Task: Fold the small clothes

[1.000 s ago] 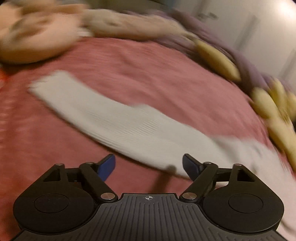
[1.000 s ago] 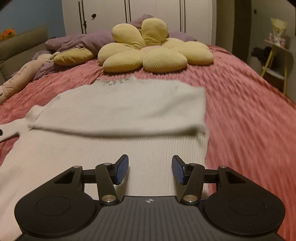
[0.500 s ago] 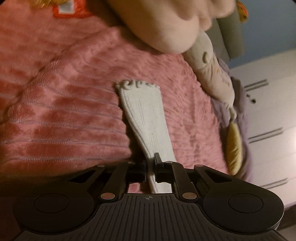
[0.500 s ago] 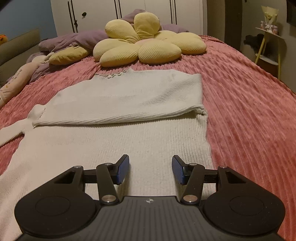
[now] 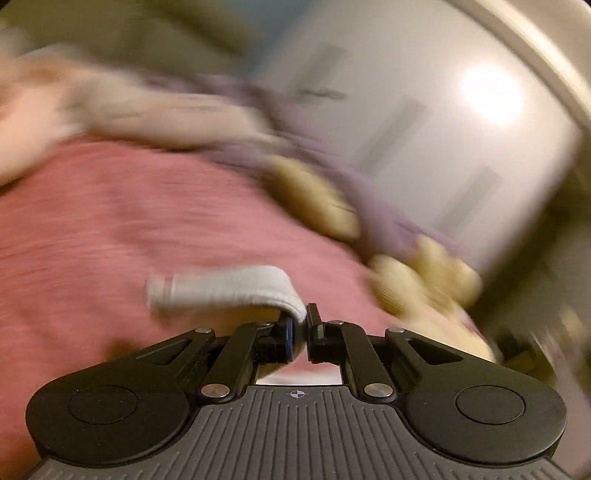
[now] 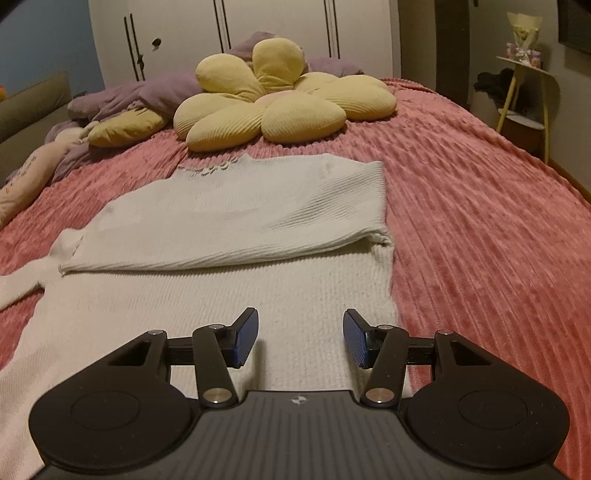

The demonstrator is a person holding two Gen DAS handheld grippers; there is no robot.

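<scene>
A white ribbed knit sweater [image 6: 229, 266] lies flat on the pink bedspread [image 6: 480, 206], with its right sleeve [image 6: 258, 221] folded across the chest. My right gripper [image 6: 300, 338] is open and empty, hovering over the sweater's lower body near its right edge. My left gripper [image 5: 303, 328] is shut on the sweater's left sleeve [image 5: 225, 288], which is lifted off the bed and droops to the left of the jaws. The left wrist view is blurred by motion. In the right wrist view only the base of that sleeve [image 6: 18, 288] shows, at the left edge.
A yellow flower-shaped pillow [image 6: 280, 103] and purple bedding [image 6: 147, 92] lie at the head of the bed. A pink plush toy [image 6: 33, 170] lies at the left. White wardrobe doors [image 6: 258, 26] stand behind; a small side table [image 6: 524, 92] stands at the right.
My left gripper closed on the left sleeve and has lifted it off the bed, swinging fast. My right gripper stays open and has barely moved over the sweater's body.
</scene>
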